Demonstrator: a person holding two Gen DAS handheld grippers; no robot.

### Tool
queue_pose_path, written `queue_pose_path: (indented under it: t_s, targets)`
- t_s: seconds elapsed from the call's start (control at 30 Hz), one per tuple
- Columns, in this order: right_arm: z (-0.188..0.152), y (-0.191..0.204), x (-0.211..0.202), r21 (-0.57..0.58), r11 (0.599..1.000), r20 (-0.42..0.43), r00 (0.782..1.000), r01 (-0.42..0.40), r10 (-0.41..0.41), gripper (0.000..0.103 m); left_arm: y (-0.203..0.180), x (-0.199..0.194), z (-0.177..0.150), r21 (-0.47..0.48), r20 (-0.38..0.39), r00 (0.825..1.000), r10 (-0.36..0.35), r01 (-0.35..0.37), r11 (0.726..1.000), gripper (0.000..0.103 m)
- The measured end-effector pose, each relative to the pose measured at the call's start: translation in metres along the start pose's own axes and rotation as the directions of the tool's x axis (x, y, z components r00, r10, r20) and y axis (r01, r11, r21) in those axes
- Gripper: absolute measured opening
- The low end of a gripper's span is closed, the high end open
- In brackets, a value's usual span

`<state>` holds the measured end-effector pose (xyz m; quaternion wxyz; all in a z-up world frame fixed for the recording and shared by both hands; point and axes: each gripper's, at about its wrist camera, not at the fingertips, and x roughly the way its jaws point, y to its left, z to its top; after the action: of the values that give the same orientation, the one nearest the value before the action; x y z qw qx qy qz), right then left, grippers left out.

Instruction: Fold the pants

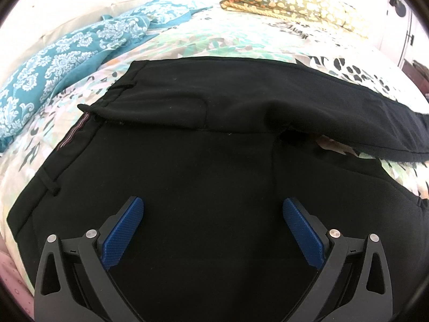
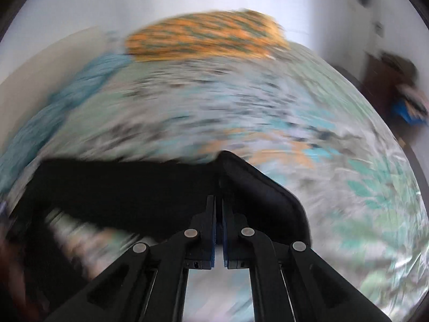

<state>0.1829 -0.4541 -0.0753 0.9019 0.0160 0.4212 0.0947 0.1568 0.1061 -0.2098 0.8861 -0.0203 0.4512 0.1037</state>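
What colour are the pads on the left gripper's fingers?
Blue, with a fine textured surface, on the fingers; clearest in the left wrist view.

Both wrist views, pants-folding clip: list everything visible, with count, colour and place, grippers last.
pants: one, black, spread on the bed, waistband at left, far leg stretching right
bedsheet: one, pale with green, orange and black print, under the pants
blue cloth: one, teal with white damask pattern, bunched at the bed's far left
pillow: one, olive with yellow-orange flowers, at the bed's far edge
left gripper: one, black with blue pads, open above the pants seat
right gripper: one, black, shut on a pants leg end; view blurred
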Motion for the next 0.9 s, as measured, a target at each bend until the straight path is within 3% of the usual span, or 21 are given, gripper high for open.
queue_pose_path:
  t_s: [0.1,0.2,0.27,0.3,0.33,0.37,0.43,0.47,0.53,0.63,0.73,0.8,0.83,0.9]
  targets:
    - [-0.053,0.041,-0.051,0.014,1.000,-0.032,0.999,-0.011,0.011,0.004,0.000,0.000,0.000,0.001,0.000,1.000,0.003,-0.003,1.000,0.103]
    - [-0.108,0.037,-0.076,0.072,0.986,-0.138,0.981,0.150,-0.139,0.004,0.000,-0.001,0.000,0.001,0.001,1.000,0.003,-0.003,1.000,0.103]
    - [-0.134,0.020,-0.081,0.097,0.946,-0.214,0.935,0.310,-0.284,0.007,0.000,-0.001,0.000,-0.001,0.002,1.000,0.001,-0.001,1.000,0.103]
    - [-0.142,0.013,-0.082,0.112,0.930,-0.251,0.915,0.351,-0.315,0.011,0.000,-0.001,0.000,-0.001,0.002,1.000,0.000,0.000,1.000,0.103]
    - [-0.148,0.004,-0.084,0.144,0.910,-0.293,0.895,0.388,-0.335,0.021,0.000,-0.001,0.001,-0.003,0.002,1.000,-0.001,0.001,1.000,0.103]
    - [-0.149,0.000,-0.090,0.176,0.904,-0.290,0.898,0.390,-0.331,0.037,0.000,-0.001,0.000,-0.004,0.001,1.000,-0.002,0.002,1.000,0.103]
    - [-0.145,-0.005,-0.107,0.243,0.897,-0.216,0.922,0.370,-0.322,0.059,0.000,-0.002,0.000,-0.006,-0.001,1.000,-0.004,0.004,1.000,0.103]
    - [-0.139,-0.005,-0.110,0.262,0.891,-0.192,0.925,0.369,-0.327,0.065,0.001,-0.003,0.000,-0.008,0.000,1.000,-0.004,0.004,1.000,0.103]
    - [-0.132,-0.001,-0.122,0.323,0.880,-0.132,0.937,0.349,-0.323,0.067,0.000,-0.004,-0.001,-0.009,0.001,1.000,-0.004,0.004,1.000,0.103]
    - [-0.122,0.009,-0.121,0.435,0.869,-0.074,0.971,0.238,-0.228,0.069,0.000,-0.004,-0.001,-0.007,0.001,1.000,-0.001,0.001,1.000,0.103]
    - [-0.133,0.031,-0.104,0.597,0.802,-0.030,0.999,0.041,-0.028,0.074,0.000,-0.003,-0.001,-0.010,0.000,1.000,-0.004,0.004,1.000,0.103]
    - [-0.153,0.049,-0.069,0.729,0.673,-0.003,0.982,-0.125,0.186,0.074,0.000,-0.003,-0.001,-0.010,0.000,1.000,-0.003,0.003,1.000,0.103]
    - [-0.164,0.058,-0.052,0.777,0.607,0.004,0.965,-0.167,0.260,0.074,0.000,-0.003,-0.001,-0.009,0.001,1.000,-0.002,0.002,1.000,0.103]
    - [-0.183,0.067,-0.021,0.843,0.509,0.000,0.946,-0.175,0.326,0.074,0.000,-0.003,-0.001,-0.008,0.001,1.000,0.000,0.000,1.000,0.103]
